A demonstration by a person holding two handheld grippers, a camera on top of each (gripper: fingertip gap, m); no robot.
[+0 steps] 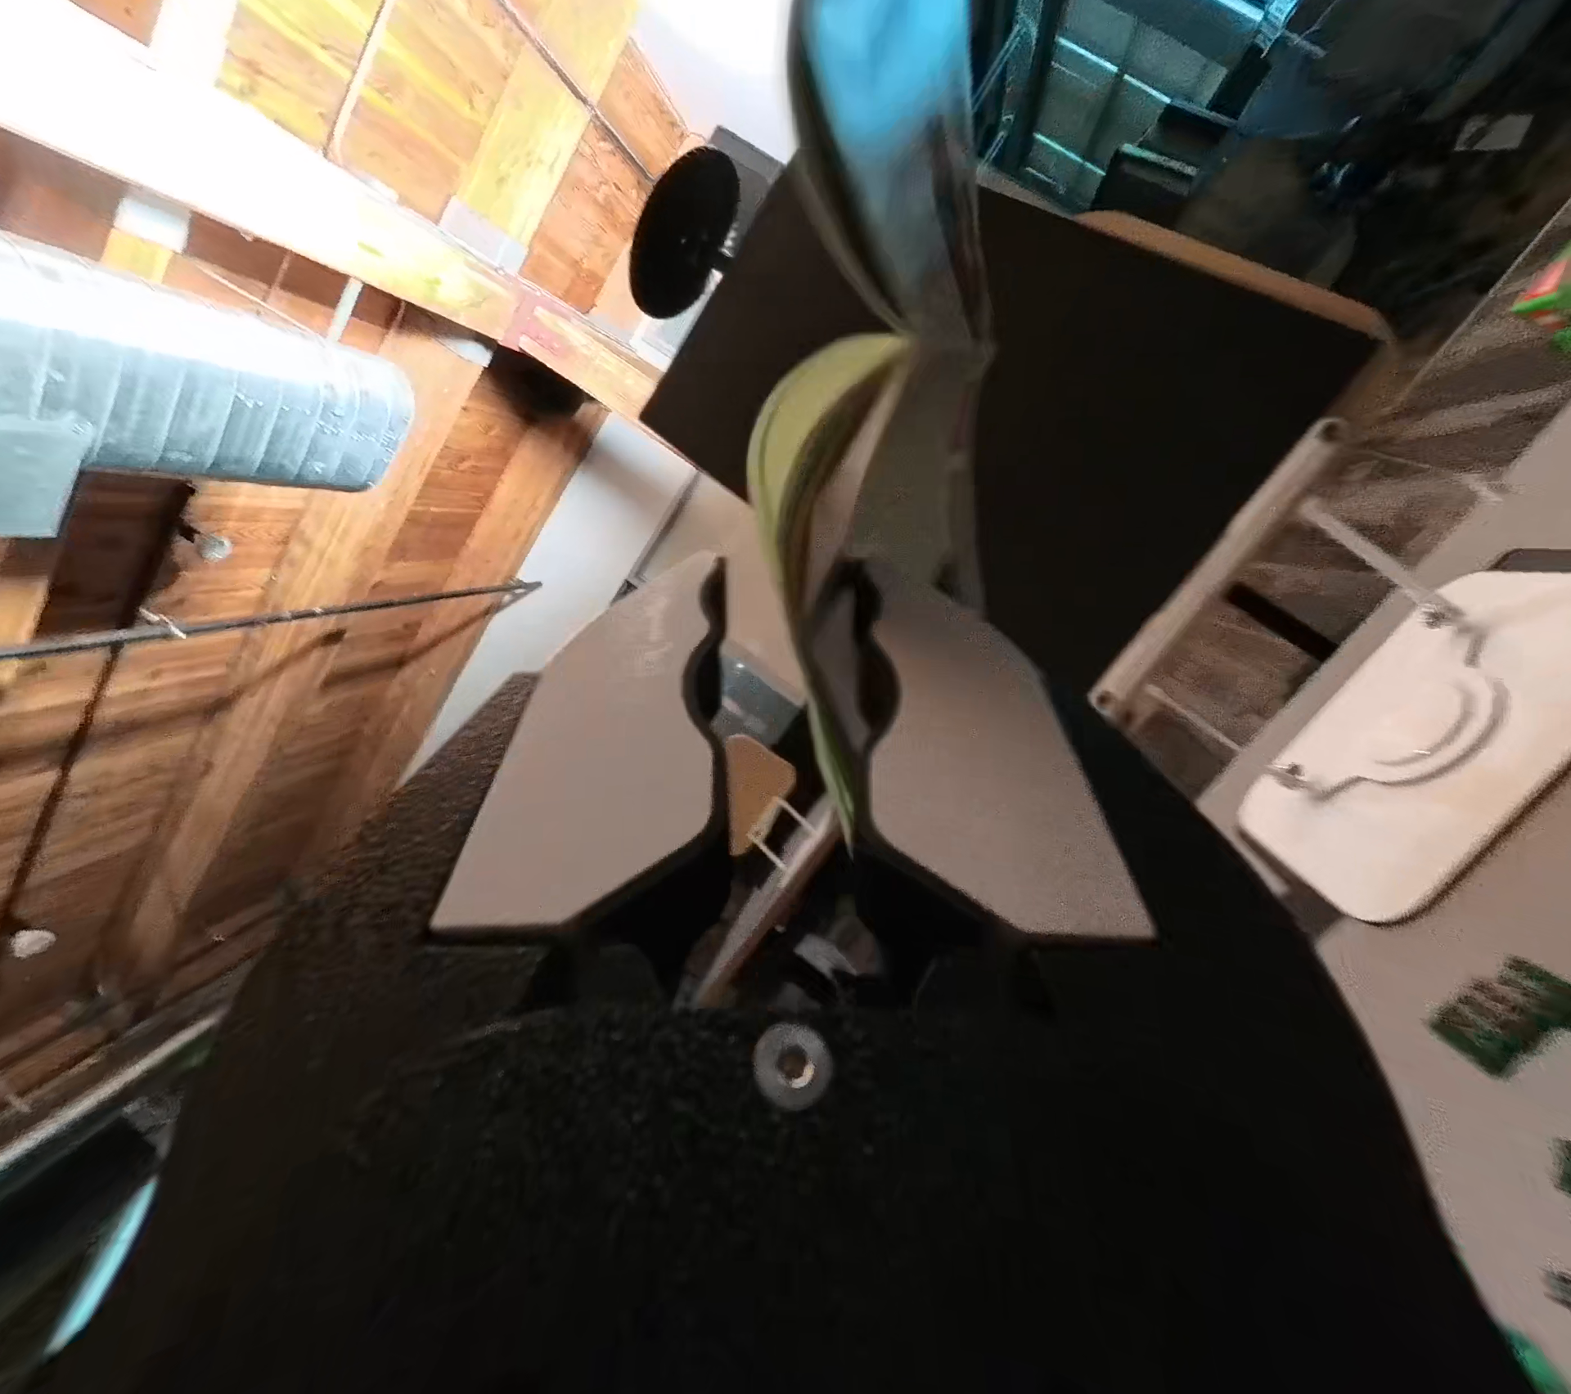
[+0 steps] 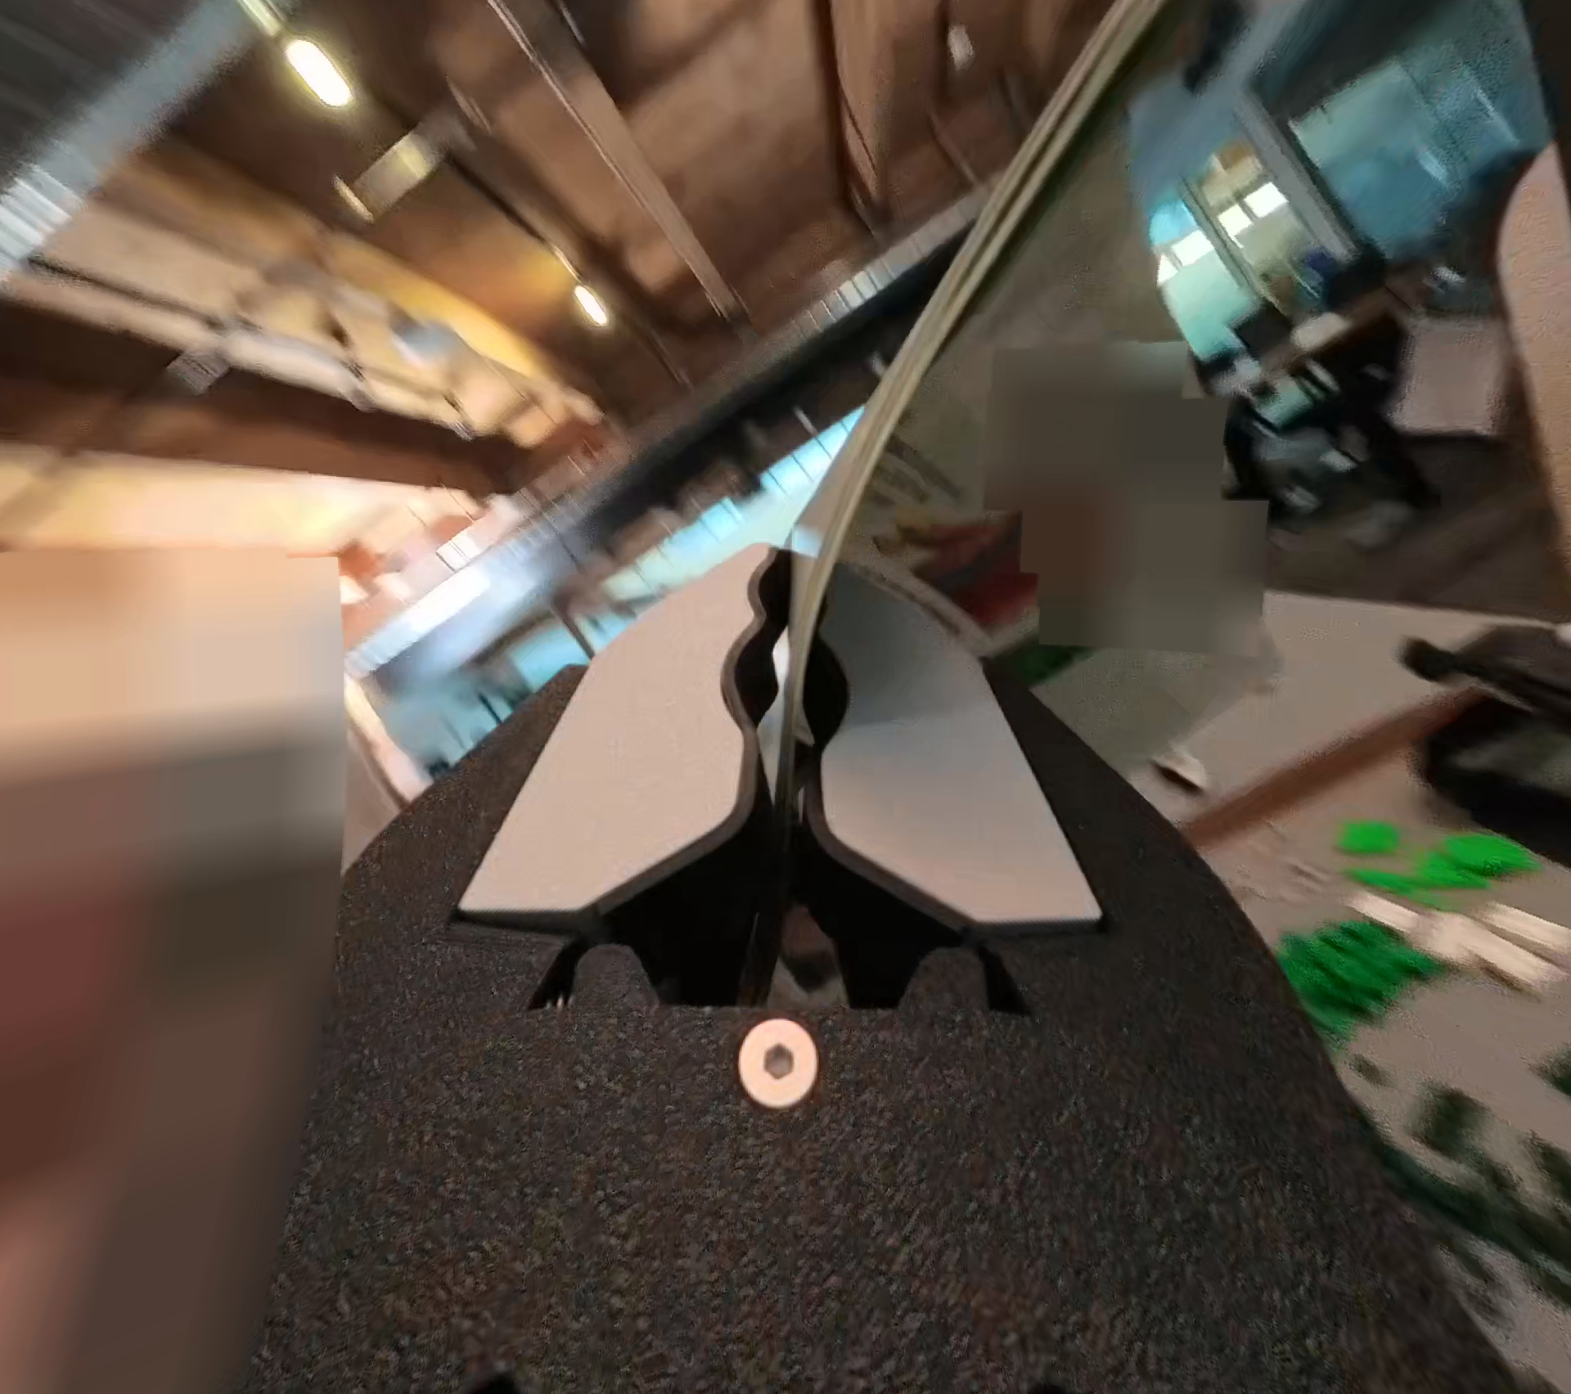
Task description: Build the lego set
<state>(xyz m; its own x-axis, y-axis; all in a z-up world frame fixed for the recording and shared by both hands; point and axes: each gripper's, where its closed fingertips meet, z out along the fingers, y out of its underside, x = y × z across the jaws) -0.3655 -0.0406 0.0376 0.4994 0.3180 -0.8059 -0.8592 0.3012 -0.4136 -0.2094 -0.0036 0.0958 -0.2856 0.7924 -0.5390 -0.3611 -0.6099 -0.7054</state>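
A paper instruction booklet (image 1: 791, 435) with yellow-green page edges stands between my left gripper's (image 1: 786, 588) fingers. It lies against the right finger, and a gap shows beside the left finger, so this gripper looks open. My right gripper (image 2: 795, 571) is shut on the thin edge of the booklet (image 2: 1020, 265), which curves up and to the right. Green Lego pieces (image 2: 1352, 962) lie blurred on the pale table at the lower right of the right wrist view. Some also show in the left wrist view (image 1: 1496, 1013).
Both views tilt up toward a wooden ceiling and are motion-blurred. A white tray-like object (image 1: 1403, 758) sits on the table at the right. A dark panel (image 1: 1148, 376) stands behind the booklet. A metal duct (image 1: 195, 401) hangs at the left. My hands' fingertips stand some 20 cm from each other.
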